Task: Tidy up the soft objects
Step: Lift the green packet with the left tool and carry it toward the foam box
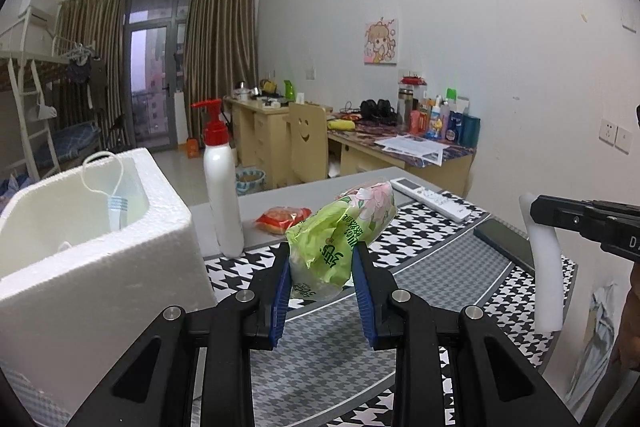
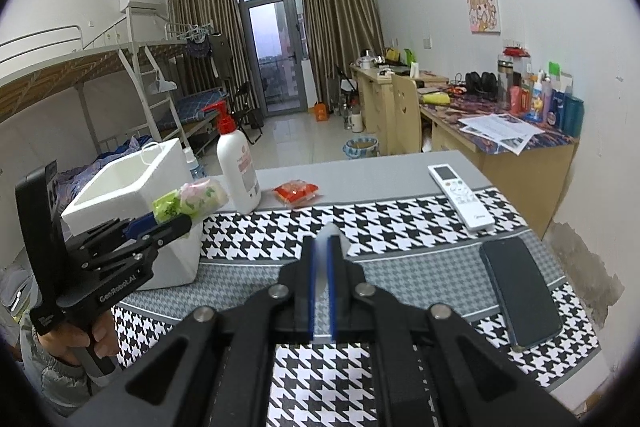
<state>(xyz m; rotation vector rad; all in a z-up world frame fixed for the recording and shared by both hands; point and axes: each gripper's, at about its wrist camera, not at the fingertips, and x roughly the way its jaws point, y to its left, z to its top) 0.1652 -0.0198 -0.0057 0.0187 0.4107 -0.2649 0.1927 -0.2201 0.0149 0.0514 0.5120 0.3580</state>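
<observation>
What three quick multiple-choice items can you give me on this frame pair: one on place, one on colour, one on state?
1. Where does the white foam box sit relative to the white pump bottle with the red head, in the right wrist view?
A. Left of it
B. Right of it
C. On top of it

2. What colour is the flat snack packet lying on the table beside the bottle?
A. Blue
B. Red-orange
C. Black

3. What is the left gripper doing?
A. Standing open with nothing between its pads
B. Clamped on the white remote control
C. Clamped on the green and pink plastic tissue pack

Answers: 1 A, the box is at the table's left end, the bottle to its right. 2 B, its wrapper is red-orange. 3 C, the blue pads press both sides of the pack.
</observation>
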